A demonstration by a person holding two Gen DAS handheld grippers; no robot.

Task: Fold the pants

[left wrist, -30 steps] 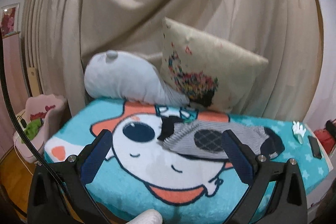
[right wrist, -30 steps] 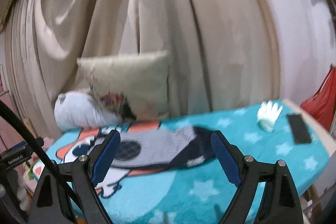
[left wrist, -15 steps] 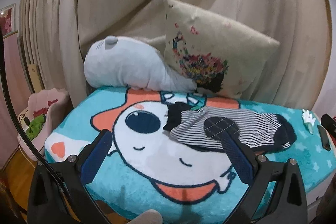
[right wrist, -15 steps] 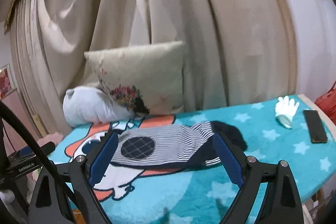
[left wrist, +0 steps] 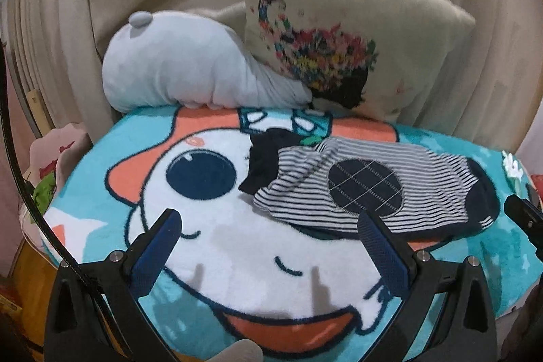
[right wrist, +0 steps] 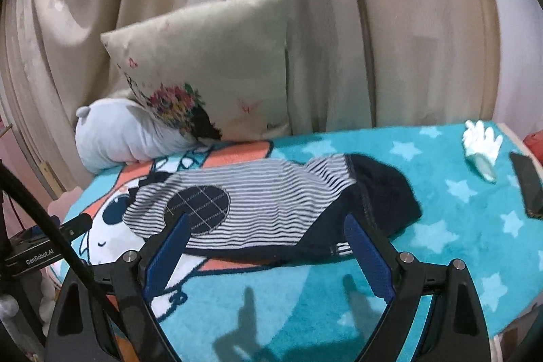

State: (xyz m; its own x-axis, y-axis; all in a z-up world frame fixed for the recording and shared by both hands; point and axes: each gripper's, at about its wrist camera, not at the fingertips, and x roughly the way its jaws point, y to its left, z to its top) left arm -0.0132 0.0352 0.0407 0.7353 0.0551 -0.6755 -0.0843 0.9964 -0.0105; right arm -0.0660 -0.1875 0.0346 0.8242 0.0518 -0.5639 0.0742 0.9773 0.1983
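Our left tongs (left wrist: 268, 243) and right tongs (right wrist: 268, 248) both stand wide, their blue-padded fingers holding nothing as they hang over the near edge of the turquoise cartoon-print fleece blanket (right wrist: 441, 226), our landmark here. Behind the blanket we see the long beige curtain (right wrist: 407, 22) in heavy folds. At the blanket's far edge a cream square cushion with a flower print (left wrist: 339, 39) leans against the curtain, and a pale grey plush pillow (left wrist: 190, 73) lies beside it on the left, touching it. Across the middle of the blanket lie the navy-and-white striped pants with a dark checked oval patch (right wrist: 258, 202), rumpled and spread lengthwise, just beyond both pairs of tongs and untouched by them. Near the blanket's right end we find a flat black rectangular device (right wrist: 526, 185), with a small white glove (right wrist: 482, 145) just beside it.
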